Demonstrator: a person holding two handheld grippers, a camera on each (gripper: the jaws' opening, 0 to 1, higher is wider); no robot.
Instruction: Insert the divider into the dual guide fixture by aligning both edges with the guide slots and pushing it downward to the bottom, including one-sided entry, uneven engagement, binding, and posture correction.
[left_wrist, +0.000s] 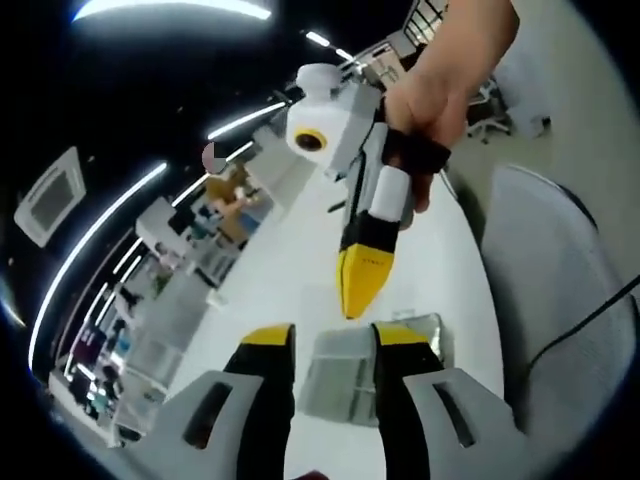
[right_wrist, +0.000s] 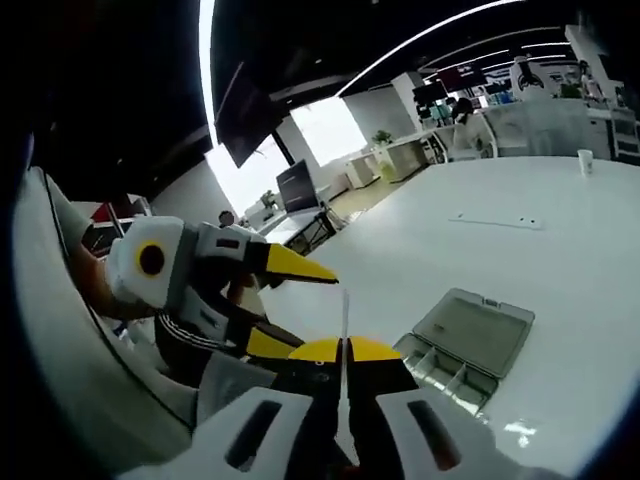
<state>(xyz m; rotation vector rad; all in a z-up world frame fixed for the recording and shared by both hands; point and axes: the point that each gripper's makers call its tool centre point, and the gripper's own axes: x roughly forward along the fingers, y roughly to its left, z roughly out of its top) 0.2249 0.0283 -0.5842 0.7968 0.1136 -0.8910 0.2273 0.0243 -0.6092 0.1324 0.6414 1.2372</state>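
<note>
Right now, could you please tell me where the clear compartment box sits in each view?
Left gripper view: clear compartment box low centre, between that view's own jaws.
Right gripper view: lower right, lid open, right of the divider.
Shared landmark: the white table it rests on.

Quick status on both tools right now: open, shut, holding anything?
Left tool: open, jaws apart, nothing between them, above the clear compartment box.
Right tool: shut on the thin divider, edge-on between the tips.

A white table carries a paper cup, with a grey chair beside it.
</note>
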